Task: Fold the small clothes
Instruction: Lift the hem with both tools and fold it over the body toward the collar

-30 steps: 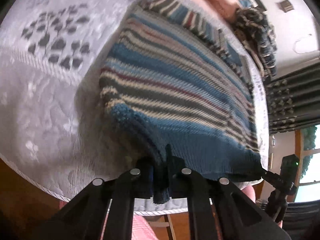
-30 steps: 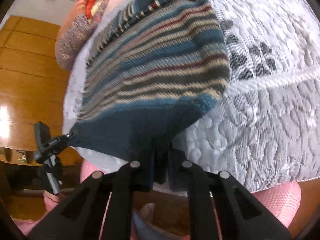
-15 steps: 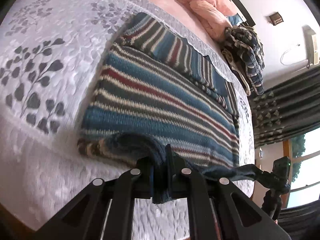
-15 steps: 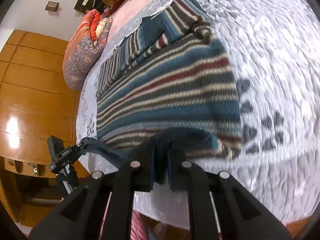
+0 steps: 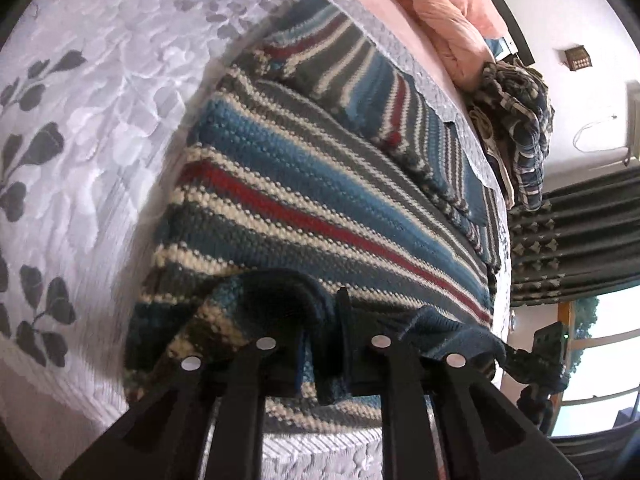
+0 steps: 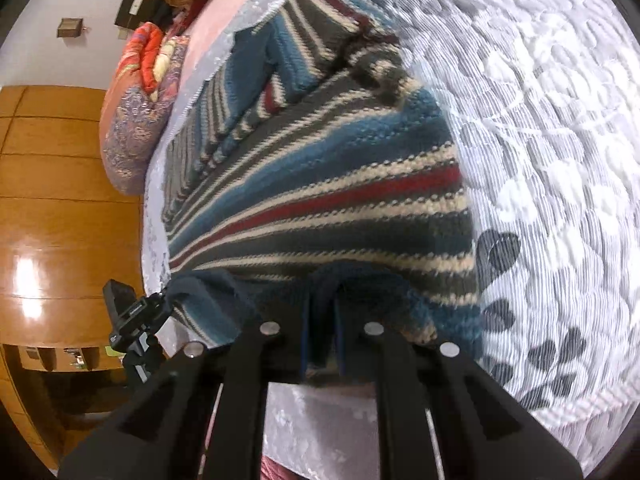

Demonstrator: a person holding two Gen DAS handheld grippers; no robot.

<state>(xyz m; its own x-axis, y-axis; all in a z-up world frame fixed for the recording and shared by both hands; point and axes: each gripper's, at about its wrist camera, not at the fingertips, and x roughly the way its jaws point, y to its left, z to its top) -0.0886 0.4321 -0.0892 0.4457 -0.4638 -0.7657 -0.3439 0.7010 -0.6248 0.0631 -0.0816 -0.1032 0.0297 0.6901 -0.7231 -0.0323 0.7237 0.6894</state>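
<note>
Sweater [image 5: 304, 208] hem pinched by both tools [image 5: 322, 344] [image 6: 320, 332], seemingly lifted over bedspread [image 5: 100, 128].

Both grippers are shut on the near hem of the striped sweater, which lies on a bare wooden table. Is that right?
Not quite: the striped sweater lies on a white quilted bedspread with grey leaf prints, not a wooden table, as both wrist views show. The left gripper and right gripper are indeed shut on its near hem.
</note>
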